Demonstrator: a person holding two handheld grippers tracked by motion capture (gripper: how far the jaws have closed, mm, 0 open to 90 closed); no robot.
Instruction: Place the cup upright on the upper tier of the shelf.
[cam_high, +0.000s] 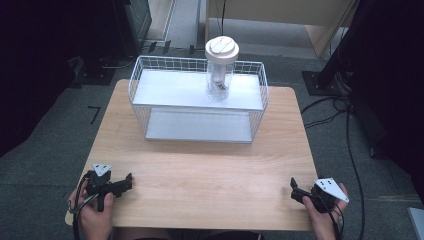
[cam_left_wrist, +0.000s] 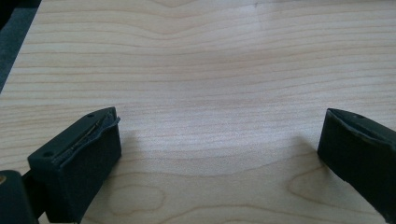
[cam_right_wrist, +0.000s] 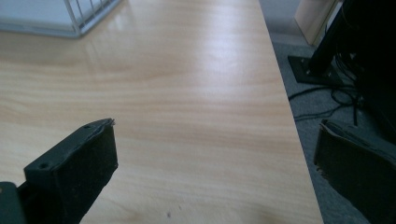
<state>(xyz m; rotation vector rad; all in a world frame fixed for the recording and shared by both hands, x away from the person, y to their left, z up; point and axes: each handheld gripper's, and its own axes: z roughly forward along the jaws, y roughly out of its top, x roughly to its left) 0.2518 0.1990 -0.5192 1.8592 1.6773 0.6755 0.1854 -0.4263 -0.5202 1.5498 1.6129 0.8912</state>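
A clear jar with a white lid (cam_high: 220, 70) stands upright on the upper shelf of a white wire rack (cam_high: 197, 97) at the back of the wooden table (cam_high: 200, 165). My left gripper (cam_high: 126, 181) rests at the table's front left corner, held by a hand; its jaws stand wide apart over bare wood (cam_left_wrist: 219, 126), nothing between them. My right gripper (cam_high: 295, 189) sits at the front right edge, also held by a hand. Its jaws are spread wide (cam_right_wrist: 215, 149) with nothing in them, the right one hanging past the table edge.
The rack has a lower shelf (cam_high: 197, 127) with nothing on it; its corner (cam_right_wrist: 79, 18) shows in the right gripper view. Grey carpet floor (cam_high: 350, 150) with black cables and a stand base (cam_right_wrist: 317, 70) lies right of the table. Bare wood stretches between the grippers and the rack.
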